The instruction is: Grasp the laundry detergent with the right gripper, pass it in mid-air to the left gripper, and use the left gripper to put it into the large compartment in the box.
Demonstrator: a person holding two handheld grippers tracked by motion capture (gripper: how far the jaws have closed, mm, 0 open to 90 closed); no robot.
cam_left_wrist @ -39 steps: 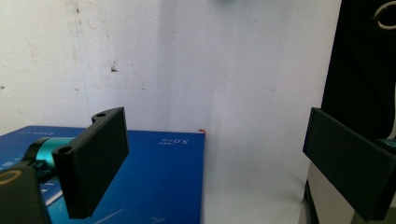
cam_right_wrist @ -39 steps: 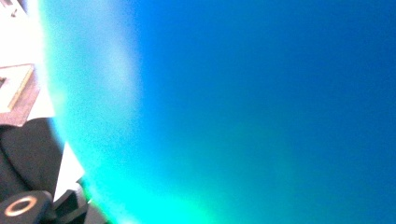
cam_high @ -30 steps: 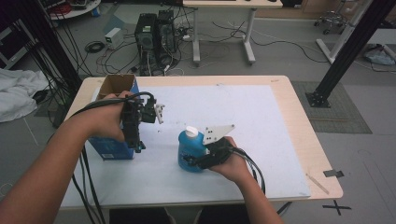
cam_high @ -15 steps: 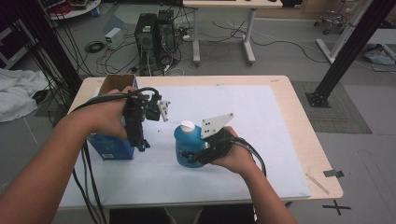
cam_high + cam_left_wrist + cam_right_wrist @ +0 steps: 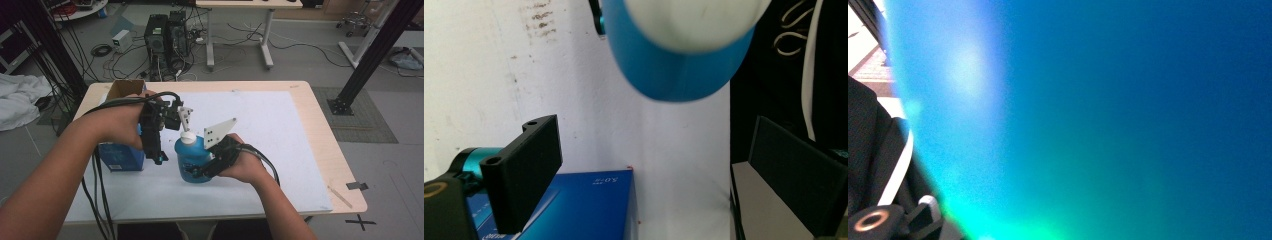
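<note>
R hand-held gripper (image 5: pixel 200 172): clamped on blue bottle (image 5: pixel 192 157) body, 6 o'clock of white cap (image 5: pixel 188 136) | rigid plastic, smooth, prob. liquid-heavy; grip mid-body | L hand-held gripper (image 5: pixel 156 156): jaws apart, 9 o'clock of bottle.

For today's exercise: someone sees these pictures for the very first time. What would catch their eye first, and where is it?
The bright blue bottle with its white cap stands out at the middle of the white table cover, clamped in the right tool. Just left of it the left tool hangs with jaws open, nothing between them, above a blue box near the table's left edge. In the right gripper view the bottle's blue wall looms very close.
</note>
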